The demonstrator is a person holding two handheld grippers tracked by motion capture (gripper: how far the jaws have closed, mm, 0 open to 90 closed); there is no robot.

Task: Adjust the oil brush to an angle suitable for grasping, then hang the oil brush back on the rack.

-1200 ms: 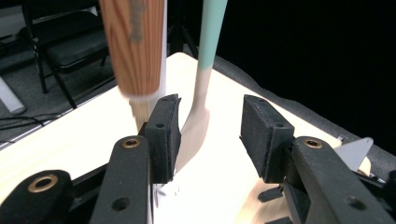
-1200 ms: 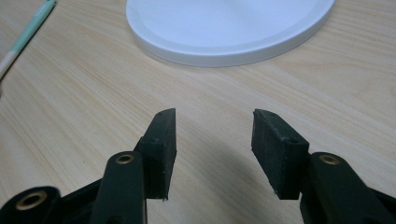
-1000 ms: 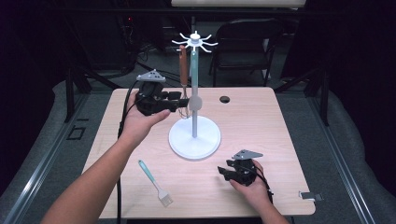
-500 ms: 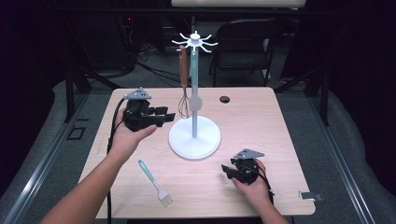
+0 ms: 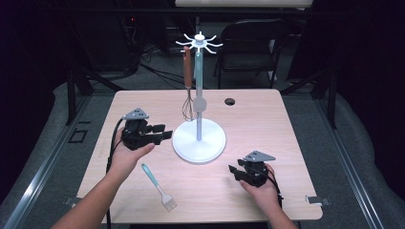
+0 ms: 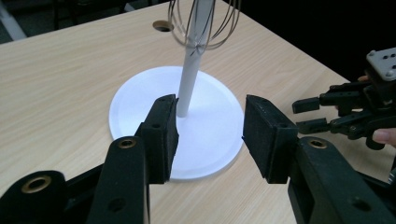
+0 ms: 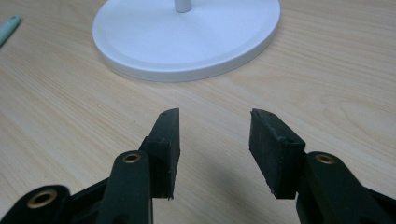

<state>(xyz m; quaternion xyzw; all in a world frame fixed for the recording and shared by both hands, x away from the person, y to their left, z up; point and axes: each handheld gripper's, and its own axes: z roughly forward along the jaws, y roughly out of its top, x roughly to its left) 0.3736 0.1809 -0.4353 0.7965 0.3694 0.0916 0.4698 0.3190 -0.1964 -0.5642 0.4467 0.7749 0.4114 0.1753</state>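
Your left gripper [image 5: 160,134] has dropped from the whisk [image 5: 189,107], jaws open and empty; the light, stiff brush [image 5: 159,188] at six o'clock wants gripping mid-handle.

The stand [image 5: 198,141] is on the middle of the table [image 5: 286,143]. A whisk [image 5: 189,102] hangs from its top, behind and left of the pole. The left gripper [image 5: 162,135] is just left of the stand's base. The brush [image 5: 159,188] lies on the table before this gripper. The right gripper [image 5: 234,171] is before the base, to the right.
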